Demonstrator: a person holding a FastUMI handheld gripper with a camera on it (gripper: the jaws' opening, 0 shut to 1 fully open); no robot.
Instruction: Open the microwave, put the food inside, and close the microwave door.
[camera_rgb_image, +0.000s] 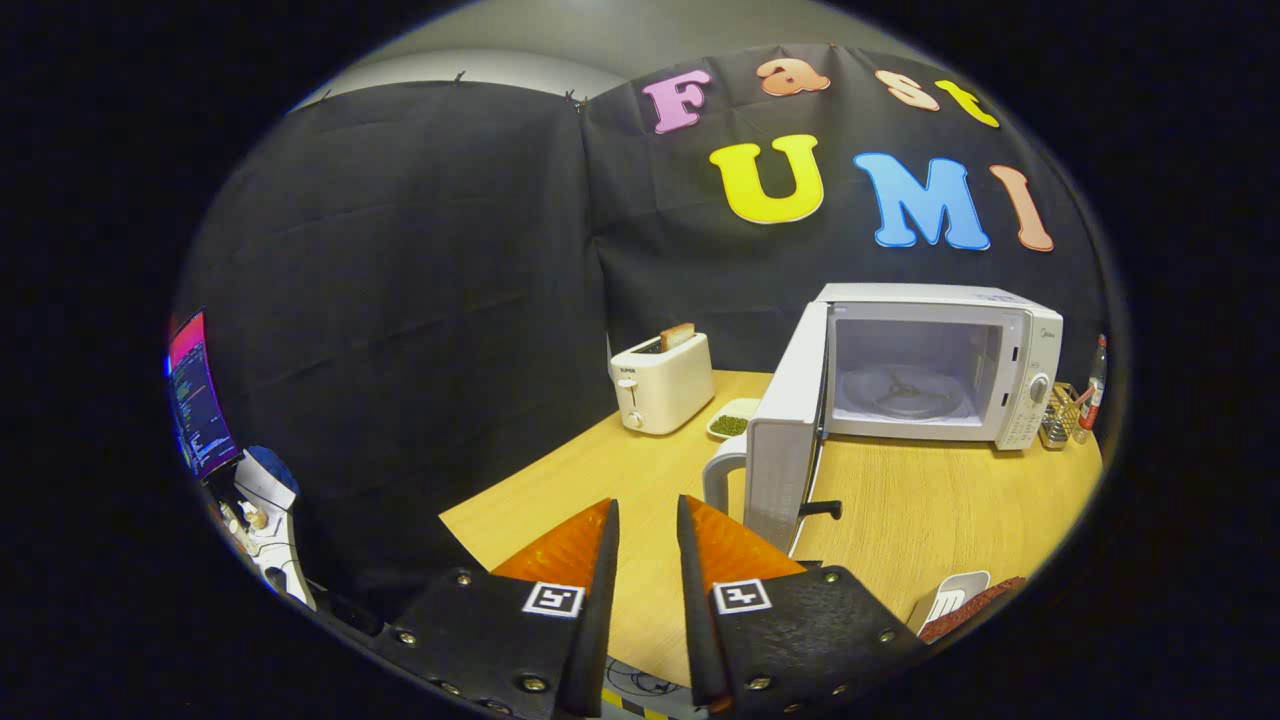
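The gripper (648, 520) is closest, w/ its two fingers (600, 560) side by side and a thin gap between them. Nothing is in that gap, just bare table top. So the tongs are nearly pressed together and pinch nothing.

The wood table (920, 520) runs under & past the fingers. Near its front edge, off to the right of the fingers, sits a white tray (950, 597) w/ something dark red-brown (975, 605) in it. It looks like the food, but only a bit of it shows, so can't tell what it is. It is not in the microwave.

Just ahead of the right finger is the microwave door (790, 440). It is swung wide open, w/ its white handle (720, 475) on the near edge. A small black peg (822, 509) sticks out low on the door's inner side.

Past the door is the microwave (940, 370) itself, white, w/ its box open. Inside is a round glass plate (905, 390) w/ no food on it. Knobs are on its right side.

Left of the microwave, farther back, is a white toaster (662, 382) w/ a slice of bread (677, 335) poking up. Between toaster & door is a small dish (731, 420) of green stuff.

Right of the microwave is a wire rack (1058, 418) & a bottle (1093, 395).

Far left, off the table, a screen (198, 395) glows.
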